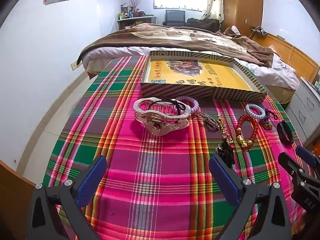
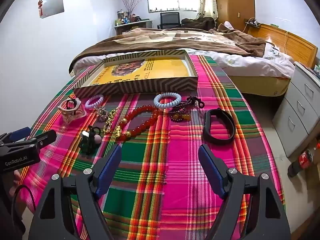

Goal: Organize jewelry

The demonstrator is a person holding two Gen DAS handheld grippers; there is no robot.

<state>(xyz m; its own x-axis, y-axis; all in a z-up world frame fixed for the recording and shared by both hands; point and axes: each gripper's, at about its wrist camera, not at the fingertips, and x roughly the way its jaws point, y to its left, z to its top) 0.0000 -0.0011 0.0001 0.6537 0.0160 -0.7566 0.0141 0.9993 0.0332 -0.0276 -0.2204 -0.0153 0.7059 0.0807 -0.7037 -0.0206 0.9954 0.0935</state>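
Jewelry lies in a row on a plaid cloth [image 1: 152, 160]: a clear pink hair claw [image 1: 161, 115] with a black hair tie, a lilac coil tie [image 1: 193, 103], a gold chain [image 1: 225, 129], a red bead bracelet [image 1: 247, 132], a pale blue coil tie [image 2: 167, 100], dark beads [image 2: 180, 113], a black bangle [image 2: 219, 127] and a black clip [image 2: 89, 142]. An open striped box [image 1: 202, 93] with a yellow bottom stands behind them. My left gripper [image 1: 158, 178] is open and empty, near the claw. My right gripper [image 2: 160, 170] is open and empty, near the bangle.
A bed [image 1: 180, 38] with a brown blanket stands behind the table. Grey drawers [image 2: 300, 108] stand at the right, with a cola bottle [image 2: 302, 159] on the floor. A white wall [image 1: 40, 60] is at the left.
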